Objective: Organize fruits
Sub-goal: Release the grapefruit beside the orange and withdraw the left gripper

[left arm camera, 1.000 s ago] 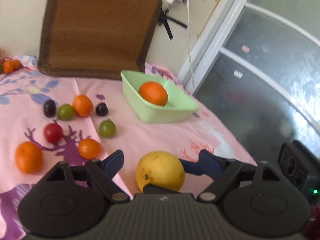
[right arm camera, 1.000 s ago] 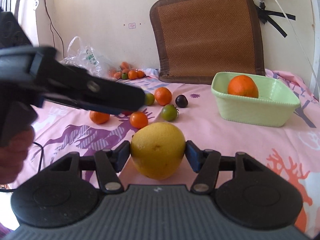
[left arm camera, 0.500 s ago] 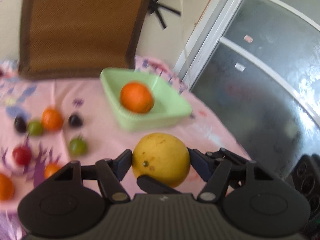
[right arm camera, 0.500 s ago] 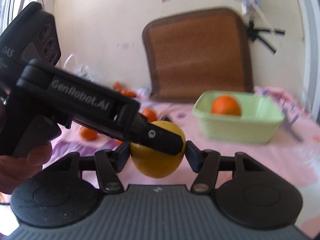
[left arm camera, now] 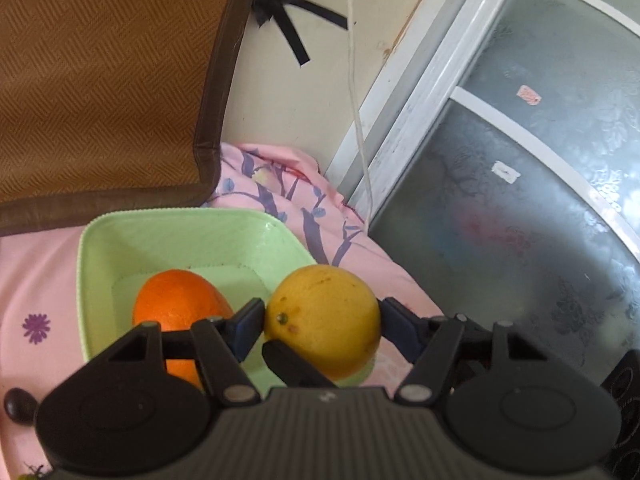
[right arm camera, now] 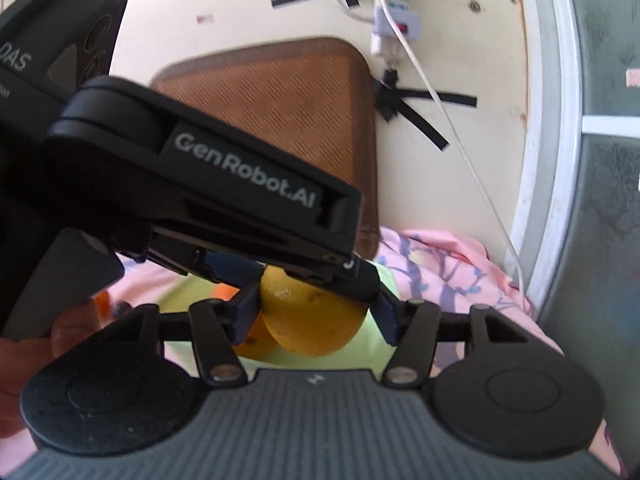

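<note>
Both grippers are shut on one large yellow citrus fruit [left arm camera: 323,320] and hold it above the near right edge of a light green bowl [left arm camera: 96,248]. My left gripper [left arm camera: 322,322] grips it from both sides. My right gripper [right arm camera: 314,312] grips the same yellow fruit [right arm camera: 316,328]; the left gripper's black body crosses over it in the right wrist view. An orange [left arm camera: 180,304] lies inside the bowl, also showing in the right wrist view [right arm camera: 250,344].
A brown woven cushion [left arm camera: 100,80] leans on the wall behind the bowl. A dark plum [left arm camera: 18,406] lies on the pink floral cloth [left arm camera: 36,272] at left. A white cable [left arm camera: 356,92] hangs by a frosted glass door [left arm camera: 520,200] at right.
Both grippers carried the yellow fruit up off the cloth and forward to the green bowl. The left gripper, open around the fruit a second ago, closed on it.
</note>
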Tool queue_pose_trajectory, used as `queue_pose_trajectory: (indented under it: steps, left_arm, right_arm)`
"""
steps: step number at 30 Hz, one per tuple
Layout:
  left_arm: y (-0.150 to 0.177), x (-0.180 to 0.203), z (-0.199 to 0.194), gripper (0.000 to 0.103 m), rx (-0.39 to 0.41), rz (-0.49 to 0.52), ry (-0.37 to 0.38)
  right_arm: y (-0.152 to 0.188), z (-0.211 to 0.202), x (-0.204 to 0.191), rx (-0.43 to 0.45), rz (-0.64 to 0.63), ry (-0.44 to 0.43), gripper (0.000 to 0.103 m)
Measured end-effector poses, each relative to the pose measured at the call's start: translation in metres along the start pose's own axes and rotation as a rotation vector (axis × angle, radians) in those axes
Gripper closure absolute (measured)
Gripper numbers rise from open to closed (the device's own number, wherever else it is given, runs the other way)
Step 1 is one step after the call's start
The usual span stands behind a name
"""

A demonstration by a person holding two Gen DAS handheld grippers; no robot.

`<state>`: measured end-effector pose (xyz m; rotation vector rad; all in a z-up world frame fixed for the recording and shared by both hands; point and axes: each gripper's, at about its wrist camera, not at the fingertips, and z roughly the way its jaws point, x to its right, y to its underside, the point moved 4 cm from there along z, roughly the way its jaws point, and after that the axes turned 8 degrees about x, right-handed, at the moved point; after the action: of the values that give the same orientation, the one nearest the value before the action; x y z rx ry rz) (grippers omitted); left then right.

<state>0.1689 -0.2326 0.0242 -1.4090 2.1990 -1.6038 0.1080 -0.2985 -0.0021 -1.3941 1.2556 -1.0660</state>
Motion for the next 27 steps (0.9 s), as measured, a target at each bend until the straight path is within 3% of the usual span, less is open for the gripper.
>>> queue_pose_trajectory:
  steps: [8, 12, 15, 19, 21, 24, 27]
  left_arm:
    - [0.006, 0.007, 0.007, 0.034, -0.012, 0.046, -0.026]
    - [0.005, 0.015, -0.017, 0.034, 0.022, 0.048, 0.0]
    - [0.003, 0.018, -0.066, 0.034, 0.097, 0.045, 0.052]
    - [0.006, 0.004, -0.15, 0.032, 0.223, 0.047, 0.044]
    - [0.01, -0.011, -0.19, 0.032, 0.28, 0.033, 0.014]
    - [0.016, -0.038, -0.246, 0.032, 0.354, -0.002, -0.062]
    - [0.024, -0.067, -0.299, 0.032, 0.418, -0.027, -0.178]
  right_arm:
    - [0.009, 0.005, 0.002, 0.003, -0.011, 0.031, 0.038]
    - [0.006, -0.009, 0.002, 0.028, -0.006, 0.046, 0.038]
    - [0.002, -0.034, -0.004, 0.064, 0.008, 0.039, 0.039]
    - [0.007, -0.068, -0.028, 0.08, 0.064, -0.038, 0.039]
    - [0.011, -0.079, -0.046, 0.071, 0.081, -0.091, 0.04]
    - [0.014, -0.088, -0.076, 0.043, 0.097, -0.194, 0.052]
    - [0.012, -0.093, -0.111, 0.019, 0.081, -0.29, 0.062]
